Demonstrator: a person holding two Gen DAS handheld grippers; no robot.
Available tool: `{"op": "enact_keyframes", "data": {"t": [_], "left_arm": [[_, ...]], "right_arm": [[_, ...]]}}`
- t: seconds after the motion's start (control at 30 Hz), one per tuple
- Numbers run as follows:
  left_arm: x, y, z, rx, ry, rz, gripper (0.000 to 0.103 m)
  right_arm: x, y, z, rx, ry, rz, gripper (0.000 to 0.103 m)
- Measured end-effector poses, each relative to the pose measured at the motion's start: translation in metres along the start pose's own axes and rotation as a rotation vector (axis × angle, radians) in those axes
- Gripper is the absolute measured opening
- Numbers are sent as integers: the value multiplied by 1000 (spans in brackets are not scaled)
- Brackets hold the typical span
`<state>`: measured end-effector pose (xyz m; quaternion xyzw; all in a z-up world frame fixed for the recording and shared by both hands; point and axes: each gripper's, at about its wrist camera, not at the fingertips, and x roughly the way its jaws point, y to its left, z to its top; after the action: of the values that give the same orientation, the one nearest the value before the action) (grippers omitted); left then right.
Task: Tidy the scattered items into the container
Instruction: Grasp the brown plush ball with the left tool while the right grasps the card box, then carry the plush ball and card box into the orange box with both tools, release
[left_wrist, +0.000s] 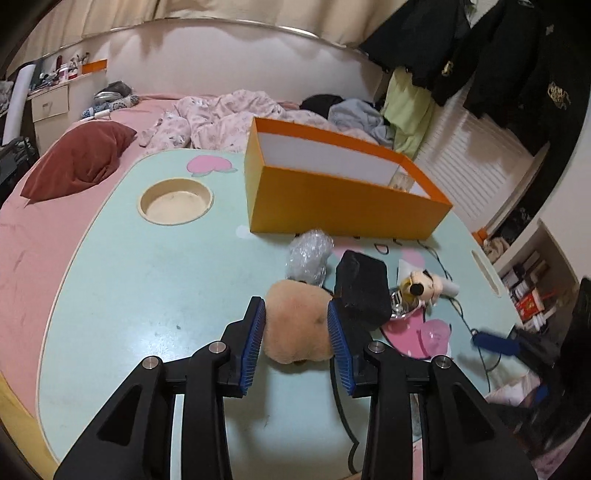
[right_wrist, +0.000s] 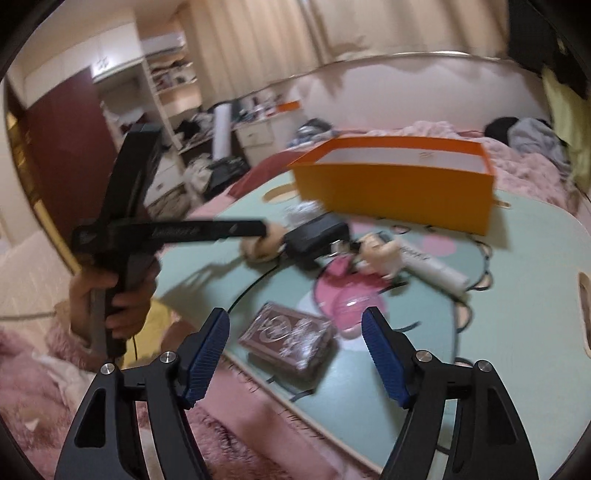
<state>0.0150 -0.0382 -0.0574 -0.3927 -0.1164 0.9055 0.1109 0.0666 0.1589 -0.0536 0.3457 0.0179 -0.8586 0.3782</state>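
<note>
My left gripper (left_wrist: 296, 308) is shut on a tan plush toy (left_wrist: 297, 325) resting low over the mint-green table (left_wrist: 147, 277). An orange open box (left_wrist: 332, 199) stands beyond it, also in the right wrist view (right_wrist: 399, 192). Near the plush lie a bubble-wrap bundle (left_wrist: 308, 254), a black block (left_wrist: 364, 286), a small plush figure (left_wrist: 424, 286) and a pink dish (left_wrist: 424, 332). My right gripper (right_wrist: 295, 325) is open and empty above a shiny maroon card box (right_wrist: 288, 338) at the table's near edge. A white tube (right_wrist: 436, 267) lies to the right.
A round cup recess (left_wrist: 176, 200) is sunk in the table's left part. A black cable (right_wrist: 255, 284) runs over the table. The table stands on a pink bed with a maroon pillow (left_wrist: 79, 158) and crumpled bedding (left_wrist: 221, 118). Dark clothes (left_wrist: 498, 55) hang at right.
</note>
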Motion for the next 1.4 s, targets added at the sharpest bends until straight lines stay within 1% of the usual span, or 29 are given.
{"op": "enact_keyframes", "data": {"t": [0.03,0.07,0.1,0.17,0.23,0.3,0.4,0.5,0.53,0.67,0.83,0.93,1.07,1.13,1.2,1.27,1.3,1.37,1.4], "left_arm": [[1,0,0,0,2,-3,61],[3,-1,-1,1,0,-3,65],[4,-3,-2,5,-4,0,66],[9,-7,-4,22,8,10,66],[15,-9,-5,29,26,27,66],[17,-8,-7,29,28,32,66],[17,-7,-9,32,28,32,66],[17,-9,-9,51,32,39,53],[16,-9,-9,53,30,42,53],[6,-7,-6,56,1,48,53],[-19,-6,1,50,-61,37,53],[-32,-6,9,46,-88,16,53],[-42,-12,33,62,-138,30,53],[-42,-18,52,84,-157,30,53],[-38,-26,73,107,-164,38,53],[-29,-33,95,125,-167,41,53],[-21,-35,107,128,-156,38,53],[-3,-39,128,131,-129,24,53],[10,-40,137,132,-110,12,53]], "right_arm": [[3,5,-1,-21,5,-10,74],[7,10,-2,-43,8,-21,74],[10,15,-3,-57,10,-29,74],[18,20,-3,-81,19,-37,74],[26,25,-3,-105,20,-67,74],[33,29,-5,-133,44,-99,67],[37,33,-7,-160,39,-106,67],[40,31,-6,-158,31,-107,67],[41,30,-5,-154,29,-106,67],[37,25,-4,-122,13,-91,66],[21,19,6,-79,-39,-41,66],[11,12,15,-68,-74,-63,66],[-5,-10,40,-41,-131,-152,66],[-11,-29,60,9,-161,-191,66],[-15,-49,83,73,-200,-206,66],[-14,-72,109,153,-218,-192,66],[-12,-86,123,202,-216,-167,66],[-3,-105,139,271,-183,-117,66],[6,-117,147,320,-170,-75,66]]}}
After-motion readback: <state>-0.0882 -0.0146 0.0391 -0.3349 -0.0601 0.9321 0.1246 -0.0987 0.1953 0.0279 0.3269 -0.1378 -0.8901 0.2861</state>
